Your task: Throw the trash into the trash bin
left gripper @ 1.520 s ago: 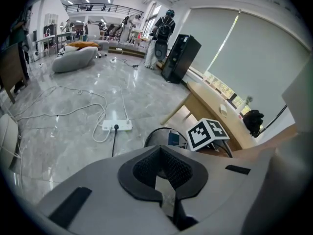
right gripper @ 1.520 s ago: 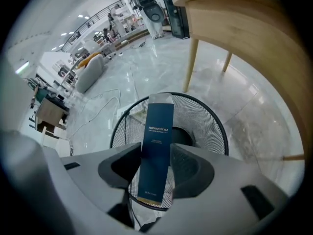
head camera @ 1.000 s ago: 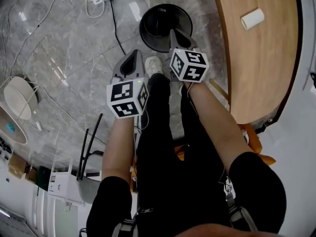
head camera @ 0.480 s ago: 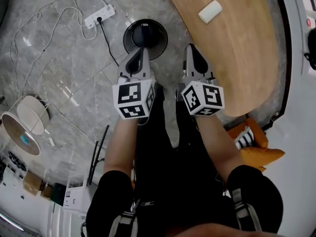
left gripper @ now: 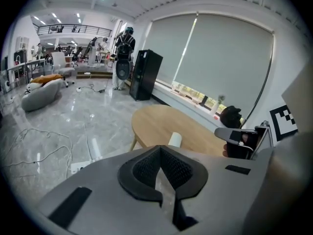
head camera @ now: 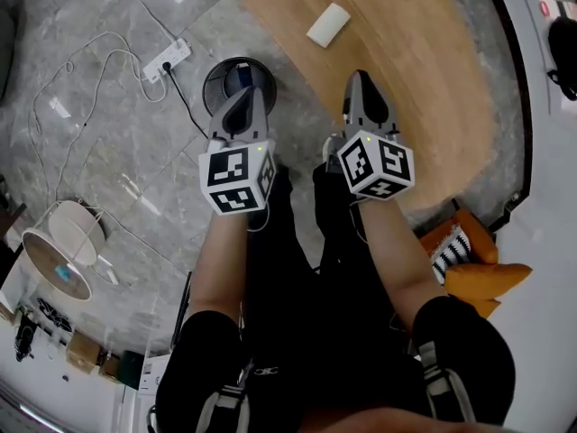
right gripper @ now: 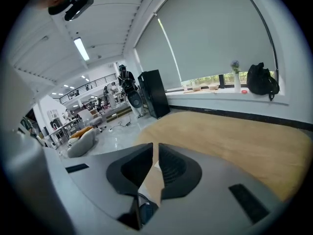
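A small white piece of trash [head camera: 329,24] lies on the oval wooden table [head camera: 433,79]; in the left gripper view the trash [left gripper: 174,139] shows just beyond the jaws. The round black trash bin [head camera: 221,78] stands on the floor beside the table, partly hidden by my left gripper [head camera: 247,95]. My left gripper [left gripper: 161,148] is shut and empty, hovering over the bin's near side. Over the table's near edge, my right gripper [head camera: 361,78] is shut too, with nothing in it. In the right gripper view, the right gripper [right gripper: 153,148] looks across the bare tabletop [right gripper: 234,136].
A white power strip [head camera: 163,59] with trailing cables lies on the marble floor left of the bin. A white round fan [head camera: 59,246] sits at the far left. An orange cushion [head camera: 482,282] is by my right leg. A black bag [right gripper: 261,80] rests on the windowsill.
Both grippers have risen and moved forward, away from over the bin and toward the table. The right one now reaches the table's edge. Both stayed shut.
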`<state>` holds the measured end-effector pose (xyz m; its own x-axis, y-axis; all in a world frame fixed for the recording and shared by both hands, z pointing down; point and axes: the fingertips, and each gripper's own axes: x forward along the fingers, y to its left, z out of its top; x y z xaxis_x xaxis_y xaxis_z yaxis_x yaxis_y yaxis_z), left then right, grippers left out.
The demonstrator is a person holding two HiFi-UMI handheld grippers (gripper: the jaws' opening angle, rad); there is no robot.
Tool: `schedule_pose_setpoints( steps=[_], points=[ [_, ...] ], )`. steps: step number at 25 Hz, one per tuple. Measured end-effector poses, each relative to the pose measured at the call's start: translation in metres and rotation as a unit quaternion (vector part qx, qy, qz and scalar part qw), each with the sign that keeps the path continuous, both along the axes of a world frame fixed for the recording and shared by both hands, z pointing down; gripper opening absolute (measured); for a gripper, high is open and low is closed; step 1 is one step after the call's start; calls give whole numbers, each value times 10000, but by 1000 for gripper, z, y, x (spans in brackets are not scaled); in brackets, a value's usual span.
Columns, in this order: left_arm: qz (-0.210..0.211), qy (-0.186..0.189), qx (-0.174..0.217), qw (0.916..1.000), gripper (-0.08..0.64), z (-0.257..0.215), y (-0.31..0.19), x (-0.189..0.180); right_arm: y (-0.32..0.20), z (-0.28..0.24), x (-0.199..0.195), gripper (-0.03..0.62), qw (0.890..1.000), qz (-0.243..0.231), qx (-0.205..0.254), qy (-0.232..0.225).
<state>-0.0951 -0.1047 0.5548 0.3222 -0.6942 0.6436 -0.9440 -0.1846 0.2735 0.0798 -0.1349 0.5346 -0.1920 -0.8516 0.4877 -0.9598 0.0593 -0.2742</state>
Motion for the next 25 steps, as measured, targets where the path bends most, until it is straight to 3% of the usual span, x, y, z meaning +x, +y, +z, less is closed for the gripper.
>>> schedule_pose_setpoints(
  steps=[1, 4, 6, 12, 21, 25],
  points=[
    [12, -9, -15, 10000, 5, 1, -3, 3, -6, 3, 2, 14, 10000, 4, -3, -55],
    [22, 6, -116, 9999, 5, 7, -8, 10, -25, 25, 3, 170, 9988, 2, -317, -371],
    [5, 29, -189, 9998, 5, 12, -8, 12, -39, 47, 2, 201, 9964, 104, -605, -578],
    [-39, -54, -325, 9994, 4, 23, -11, -2, -83, 107, -4, 222, 9883, 371, -1423, -395],
    [-286, -153, -523, 9981, 5, 42, -8, -38, -110, 163, -10, 244, 9761, 549, -2102, -57],
    [-340, -168, -588, 9976, 5, 49, -3, -44, -112, 174, -12, 243, 9743, 443, -2202, 182]
  ],
)
